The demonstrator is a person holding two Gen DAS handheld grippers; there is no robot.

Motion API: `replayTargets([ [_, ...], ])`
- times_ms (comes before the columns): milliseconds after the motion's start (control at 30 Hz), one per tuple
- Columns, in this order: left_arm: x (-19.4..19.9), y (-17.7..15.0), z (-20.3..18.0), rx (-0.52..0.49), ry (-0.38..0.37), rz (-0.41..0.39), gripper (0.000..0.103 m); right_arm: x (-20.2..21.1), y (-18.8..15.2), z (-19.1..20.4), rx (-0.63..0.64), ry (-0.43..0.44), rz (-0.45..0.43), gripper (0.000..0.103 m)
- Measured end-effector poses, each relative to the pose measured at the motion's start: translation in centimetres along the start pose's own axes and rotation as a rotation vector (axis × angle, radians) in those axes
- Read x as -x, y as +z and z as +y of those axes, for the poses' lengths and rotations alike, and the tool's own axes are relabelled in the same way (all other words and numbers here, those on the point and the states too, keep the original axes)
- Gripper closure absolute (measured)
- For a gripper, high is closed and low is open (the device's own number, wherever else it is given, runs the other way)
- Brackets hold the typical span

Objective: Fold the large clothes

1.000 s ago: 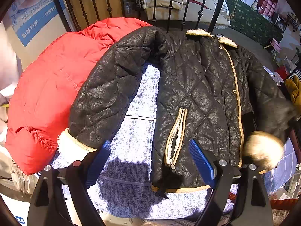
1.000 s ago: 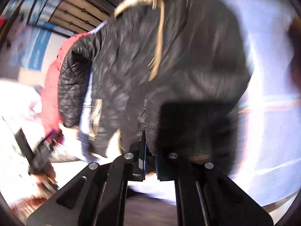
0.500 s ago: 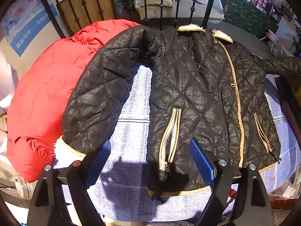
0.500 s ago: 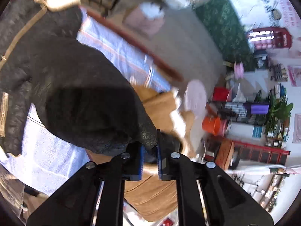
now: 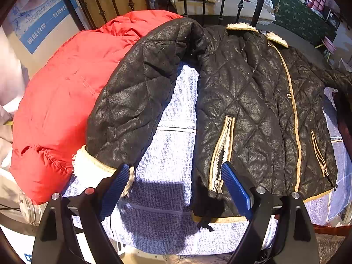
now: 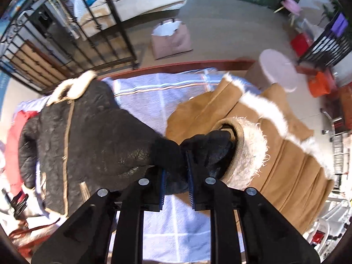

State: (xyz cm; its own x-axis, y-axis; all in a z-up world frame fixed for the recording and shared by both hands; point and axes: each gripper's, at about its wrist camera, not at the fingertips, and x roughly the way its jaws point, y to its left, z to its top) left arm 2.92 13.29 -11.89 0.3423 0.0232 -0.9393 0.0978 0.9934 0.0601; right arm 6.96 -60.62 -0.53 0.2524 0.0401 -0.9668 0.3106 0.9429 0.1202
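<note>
A black quilted jacket (image 5: 253, 110) with tan trim and a fleece collar lies front up on a light blue checked cloth (image 5: 171, 145). Its one sleeve (image 5: 136, 105) bends down to a fleece cuff (image 5: 88, 160) beside my left gripper (image 5: 176, 180), which is open and empty above the cloth near the hem. My right gripper (image 6: 176, 171) is shut on the jacket's other sleeve (image 6: 123, 145) just behind its fleece cuff (image 6: 246, 151), holding it stretched out sideways from the body.
A red puffer jacket (image 5: 61, 105) lies left of the black one, partly under its sleeve. A tan fleece-trimmed coat (image 6: 275, 154) lies to the right. A black iron railing (image 5: 198, 0) stands behind the table. A pink bag (image 6: 171, 39) sits on the floor.
My right gripper has swung the sleeve from over the jacket's front out to the right, stretching it sideways. The left gripper has stayed open near the hem.
</note>
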Motion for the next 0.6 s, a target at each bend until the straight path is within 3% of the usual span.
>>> replayTargets([
  [100, -0.1, 0.5, -0.3, -0.010, -0.003, -0.004, 0.018, 0.8, -1.8, 1.2, 0.058, 0.036, 0.007, 0.080],
  [167, -0.1, 0.7, -0.7, -0.026, -0.006, -0.007, 0.018, 1.9, -2.5, 1.7, 0.104, 0.060, -0.008, 0.067],
  [200, -0.1, 0.7, -0.9, -0.031, -0.007, -0.008, 0.018, 2.5, -2.8, 1.6, 0.130, 0.061, -0.016, 0.049],
  [233, -0.1, 0.7, -1.0, -0.036, -0.010, -0.009, 0.018, 3.3, -3.0, 1.7, 0.176, 0.037, -0.032, 0.010],
  [267, -0.1, 0.8, -1.2, -0.041, -0.016, -0.011, 0.018, 4.4, -3.1, 1.5, 0.231, 0.001, -0.062, 0.005],
  [433, -0.6, 0.8, -1.6, -0.042, -0.023, -0.010, 0.018, 6.0, -3.4, -0.3, 0.073, -0.001, -0.092, 0.005],
  [600, -1.5, 0.4, -1.3, -0.054, -0.012, 0.000, 0.018, 2.1, -8.8, 6.4, 0.118, 0.076, -0.141, 0.005],
])
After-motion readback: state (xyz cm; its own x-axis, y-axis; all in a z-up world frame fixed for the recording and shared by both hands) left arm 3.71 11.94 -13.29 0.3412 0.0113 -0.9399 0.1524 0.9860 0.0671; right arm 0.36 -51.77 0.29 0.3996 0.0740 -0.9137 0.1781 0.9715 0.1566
